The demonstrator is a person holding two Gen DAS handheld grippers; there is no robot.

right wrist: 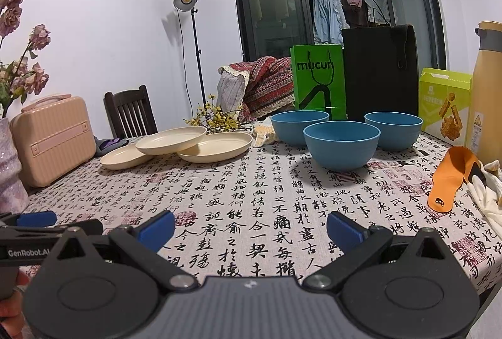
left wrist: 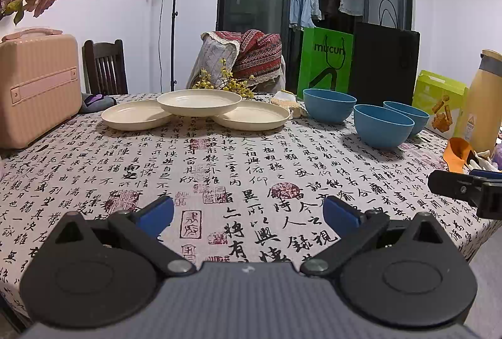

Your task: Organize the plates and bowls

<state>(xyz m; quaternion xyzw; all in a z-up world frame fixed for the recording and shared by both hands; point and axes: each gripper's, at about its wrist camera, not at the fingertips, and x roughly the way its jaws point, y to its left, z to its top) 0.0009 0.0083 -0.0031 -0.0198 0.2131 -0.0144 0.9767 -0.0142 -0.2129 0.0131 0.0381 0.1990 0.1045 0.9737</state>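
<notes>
Both tongs, left (left wrist: 248, 213) and right (right wrist: 251, 229), gape wide and empty over the near table (left wrist: 219, 169). The top plate (left wrist: 199, 102) only bridges two others (left wrist: 136, 115) (left wrist: 251, 118); a nudge could slide it off. Three blue bowls (right wrist: 342, 144) sit apart to the right, cream plates far left.

We see three cream plates (left wrist: 199, 102) and three blue bowls (right wrist: 341, 144), both of smooth matt plastic. The tablecloth (left wrist: 219, 169) is printed woven cloth. The grippers' fingers (right wrist: 157, 227) look like matt black plastic with blue pads and shiny metal pins.
</notes>
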